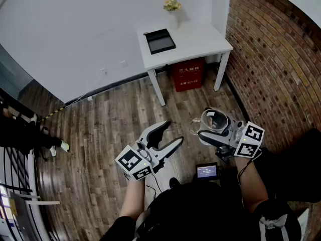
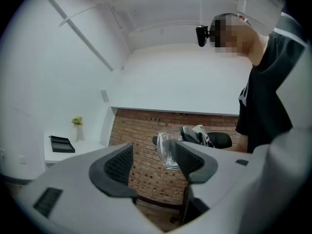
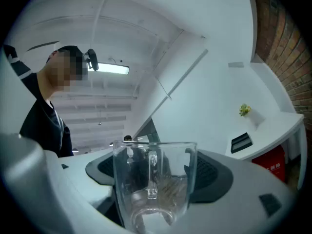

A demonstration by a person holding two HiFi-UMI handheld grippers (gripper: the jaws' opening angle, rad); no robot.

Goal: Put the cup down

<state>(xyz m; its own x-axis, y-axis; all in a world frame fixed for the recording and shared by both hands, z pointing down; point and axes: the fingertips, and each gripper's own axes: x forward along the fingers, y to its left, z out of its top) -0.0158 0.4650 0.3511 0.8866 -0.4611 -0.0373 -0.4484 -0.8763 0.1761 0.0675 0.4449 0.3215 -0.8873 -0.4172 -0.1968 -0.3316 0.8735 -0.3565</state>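
Observation:
A clear glass cup (image 1: 214, 120) with a handle sits between the jaws of my right gripper (image 1: 210, 127), held in the air above the wooden floor at the right. In the right gripper view the cup (image 3: 153, 184) stands upright, handle toward the camera, and the dark pads (image 3: 212, 172) press on its sides. My left gripper (image 1: 172, 133) hangs open and empty at the middle, a little to the left of the cup. From the left gripper view, the cup (image 2: 165, 150) appears beyond the empty left gripper (image 2: 155, 160).
A white table (image 1: 200, 39) stands ahead against the white wall, with a black tray (image 1: 159, 40) and a small flower vase (image 1: 172, 5) on it. A red box (image 1: 188, 74) sits under it. A brick wall (image 1: 281, 59) runs along the right. A small screen (image 1: 206, 171) is near my body.

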